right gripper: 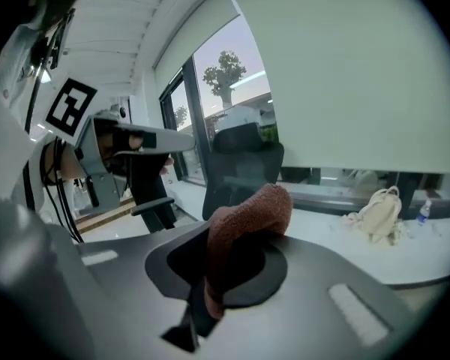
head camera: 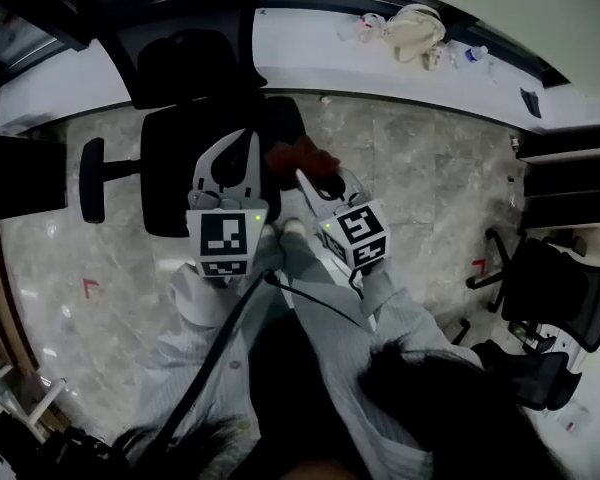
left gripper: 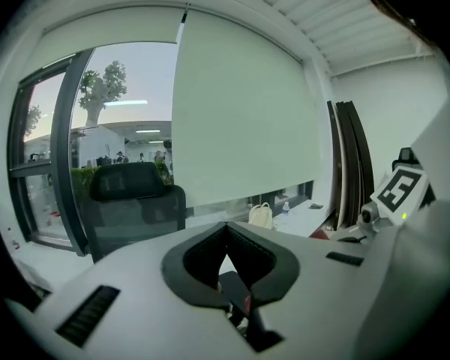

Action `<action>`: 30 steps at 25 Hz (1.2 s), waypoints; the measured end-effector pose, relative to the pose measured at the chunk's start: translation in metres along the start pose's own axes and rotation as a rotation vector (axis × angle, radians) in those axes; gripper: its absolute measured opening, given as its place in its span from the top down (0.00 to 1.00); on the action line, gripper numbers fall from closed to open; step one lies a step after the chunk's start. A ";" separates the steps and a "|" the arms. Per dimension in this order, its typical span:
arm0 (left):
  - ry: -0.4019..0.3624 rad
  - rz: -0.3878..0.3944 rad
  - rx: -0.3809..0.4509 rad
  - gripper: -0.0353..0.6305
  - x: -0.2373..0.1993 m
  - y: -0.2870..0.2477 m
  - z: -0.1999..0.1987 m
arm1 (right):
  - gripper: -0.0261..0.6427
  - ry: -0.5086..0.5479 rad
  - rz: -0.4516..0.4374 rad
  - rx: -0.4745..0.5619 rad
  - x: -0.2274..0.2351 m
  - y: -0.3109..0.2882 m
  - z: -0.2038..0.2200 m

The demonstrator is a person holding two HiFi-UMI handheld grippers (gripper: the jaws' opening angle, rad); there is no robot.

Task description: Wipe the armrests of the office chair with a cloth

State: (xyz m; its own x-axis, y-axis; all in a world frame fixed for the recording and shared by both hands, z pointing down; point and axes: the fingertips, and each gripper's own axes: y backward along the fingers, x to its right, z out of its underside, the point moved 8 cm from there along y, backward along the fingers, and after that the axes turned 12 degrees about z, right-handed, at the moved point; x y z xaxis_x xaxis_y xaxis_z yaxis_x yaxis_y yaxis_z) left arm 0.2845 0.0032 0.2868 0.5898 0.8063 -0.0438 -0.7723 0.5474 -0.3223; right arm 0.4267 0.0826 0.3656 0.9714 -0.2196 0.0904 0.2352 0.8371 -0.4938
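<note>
Marble floor [head camera: 420, 168] spreads under an office chair [head camera: 180, 163] that stands just ahead of both claws. Its one visible armrest [head camera: 92, 179] juts out well to the left of the left claw [head camera: 248, 146]. That claw is closed on itself with nothing between its jaws, and it hovers over the seat. Just to its right, the right claw [head camera: 305, 178] is clamped on a reddish-brown cloth [head camera: 300, 155] that flops over its tips. Whether the cloth touches the chair I cannot tell, and the second armrest is hidden. Ahead and right of that claw, a pale bag [head camera: 415, 30] lies on the white tabletop [head camera: 310, 43]. Wiping looks not yet begun; the step in hand seems to be carrying the cloth to an armrest. The next move calls for lowering the right claw until the cloth presses on the pad, then stroking along it.
</note>
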 end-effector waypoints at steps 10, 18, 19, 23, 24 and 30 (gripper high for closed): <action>0.048 -0.057 -0.123 0.94 -0.020 0.002 0.072 | 0.92 0.116 0.067 -0.281 0.014 -0.097 0.092; 0.095 -0.093 -0.159 0.94 -0.031 0.000 0.104 | 0.92 0.187 0.102 -0.257 0.053 -0.181 0.063; 0.104 -0.095 -0.168 0.94 -0.033 -0.001 0.107 | 0.92 0.194 0.109 -0.257 0.060 -0.194 0.059; 0.103 -0.094 -0.189 0.94 -0.042 -0.008 0.114 | 0.92 0.225 0.135 -0.300 0.083 -0.240 0.043; 0.103 -0.095 -0.188 0.94 -0.045 -0.009 0.115 | 0.92 0.233 0.132 -0.311 0.084 -0.247 0.041; 0.111 -0.101 -0.176 0.94 -0.050 -0.011 0.112 | 0.93 0.208 0.109 -0.293 0.071 -0.225 0.047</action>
State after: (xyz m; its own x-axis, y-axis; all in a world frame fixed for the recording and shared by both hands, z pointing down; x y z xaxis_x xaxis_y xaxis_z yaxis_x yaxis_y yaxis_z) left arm 0.2369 -0.0177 0.3983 0.6920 0.7144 -0.1037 -0.6606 0.5688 -0.4900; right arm 0.4446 -0.0975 0.5241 0.9557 -0.2591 -0.1393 0.0820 0.6894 -0.7198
